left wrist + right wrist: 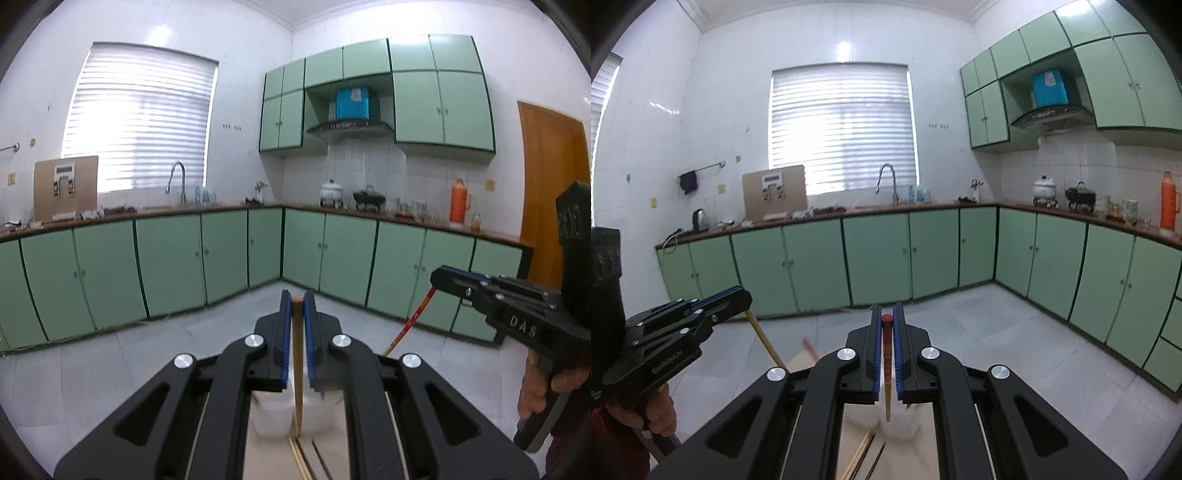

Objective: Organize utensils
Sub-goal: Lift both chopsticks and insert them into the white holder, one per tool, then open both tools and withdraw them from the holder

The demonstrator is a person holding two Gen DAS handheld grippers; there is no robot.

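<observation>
My left gripper (295, 300) is shut on a plain bamboo chopstick (297, 369) that hangs down between its blue pads, its tip over white cups (275, 413). My right gripper (886, 314) is shut on a red-topped chopstick (887, 369), its tip over a white cup (901, 424). In the left wrist view the right gripper (439, 278) shows at the right with the red chopstick (410, 319). In the right wrist view the left gripper (740, 301) shows at the left with the bamboo chopstick (766, 341). More loose chopsticks (306, 458) lie on the light table below.
The light wooden table (857, 450) sits under both grippers, mostly hidden by them. Green floor cabinets (170, 258) and a brown counter run round the room behind, with a grey tiled floor (184, 343) between. An orange door (550, 177) stands at the right.
</observation>
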